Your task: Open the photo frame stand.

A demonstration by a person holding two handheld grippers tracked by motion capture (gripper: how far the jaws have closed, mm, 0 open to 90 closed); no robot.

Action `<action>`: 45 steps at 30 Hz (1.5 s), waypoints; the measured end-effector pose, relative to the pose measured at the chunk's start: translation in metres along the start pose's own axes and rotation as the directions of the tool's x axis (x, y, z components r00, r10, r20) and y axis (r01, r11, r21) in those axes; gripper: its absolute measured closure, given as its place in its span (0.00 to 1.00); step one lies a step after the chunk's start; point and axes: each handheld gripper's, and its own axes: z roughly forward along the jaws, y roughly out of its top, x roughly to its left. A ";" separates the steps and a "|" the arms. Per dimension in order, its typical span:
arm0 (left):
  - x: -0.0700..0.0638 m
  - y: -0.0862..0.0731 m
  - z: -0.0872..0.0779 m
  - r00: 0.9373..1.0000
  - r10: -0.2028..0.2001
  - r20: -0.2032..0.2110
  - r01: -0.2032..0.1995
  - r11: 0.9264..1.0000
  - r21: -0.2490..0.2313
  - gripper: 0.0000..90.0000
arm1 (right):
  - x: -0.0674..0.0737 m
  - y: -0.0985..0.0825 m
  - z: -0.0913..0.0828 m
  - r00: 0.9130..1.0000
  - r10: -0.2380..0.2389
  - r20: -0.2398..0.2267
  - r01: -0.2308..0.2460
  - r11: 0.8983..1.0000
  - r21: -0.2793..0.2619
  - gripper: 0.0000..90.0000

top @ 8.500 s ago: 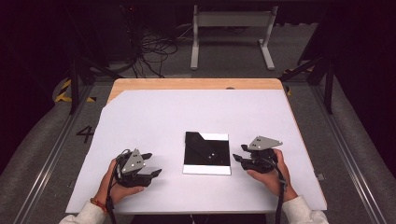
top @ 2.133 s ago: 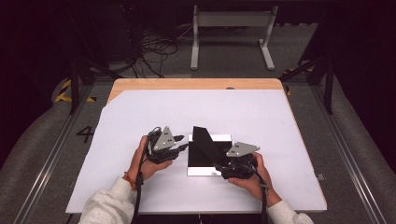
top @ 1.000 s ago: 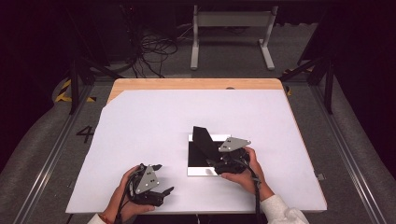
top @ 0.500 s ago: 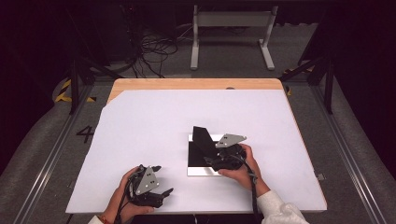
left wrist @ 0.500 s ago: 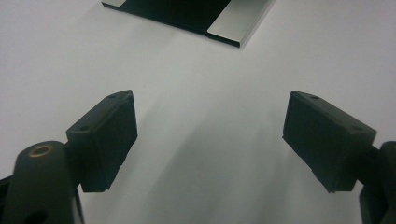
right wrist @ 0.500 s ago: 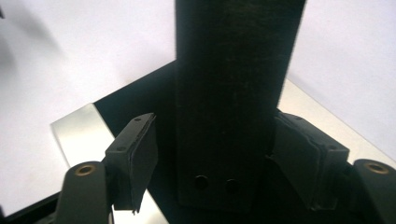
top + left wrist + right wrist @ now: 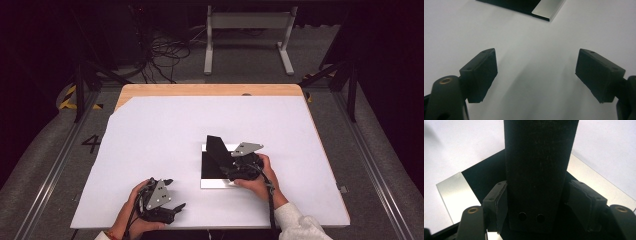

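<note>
1. Left gripper [image 7: 167, 207] — lying in the person's left hand [image 7: 137, 210] at the lower left of the high view, near the table's front edge. In the left gripper view its jaws are standing wide apart with nothing but bare white surface between them; one pad is showing at the lower left of that frame, the other at the right.
2. White table cover [image 7: 165, 135] — spreading across the middle of the high view, with a strip of wooden table edge [image 7: 200, 90] showing along its far side.
3. Black strip [image 7: 218, 150] — rising at a tilt from the flat panel just right of centre in the high view. In the right gripper view it is running up the middle of the frame, with two small holes near its lower end.
4. Flat panel [image 7: 212, 172] — black face with a silvery border, lying flat on the cover just right of centre; its corner is also showing at the top of the left gripper view.
5. Right gripper [image 7: 235, 170] — held by the right hand [image 7: 260, 177], right of centre and over the panel. Its jaws have just been closing, with the black strip between them; the left pad is touching the strip's edge, while whether the right pad is pressing on it I cannot tell.
</note>
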 end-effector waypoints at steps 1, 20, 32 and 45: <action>0.000 0.000 0.000 1.000 0.006 0.000 -0.006 1.000 0.003 0.20 | 0.000 0.000 0.000 1.000 -0.005 -0.001 0.005 1.000 -0.001 0.37; 0.001 -0.002 0.001 1.000 -0.004 -0.018 0.003 1.000 -0.014 0.22 | 0.001 0.000 0.001 1.000 0.007 -0.023 -0.007 1.000 -0.011 0.49; 0.000 -0.002 0.002 1.000 0.000 -0.011 0.000 1.000 -0.006 0.22 | 0.002 0.002 0.000 1.000 0.015 -0.021 -0.015 1.000 -0.001 0.49; 0.002 -0.001 0.003 1.000 -0.006 -0.010 0.006 1.000 -0.004 0.22 | 0.003 0.002 -0.002 1.000 0.016 -0.027 -0.016 1.000 0.016 0.49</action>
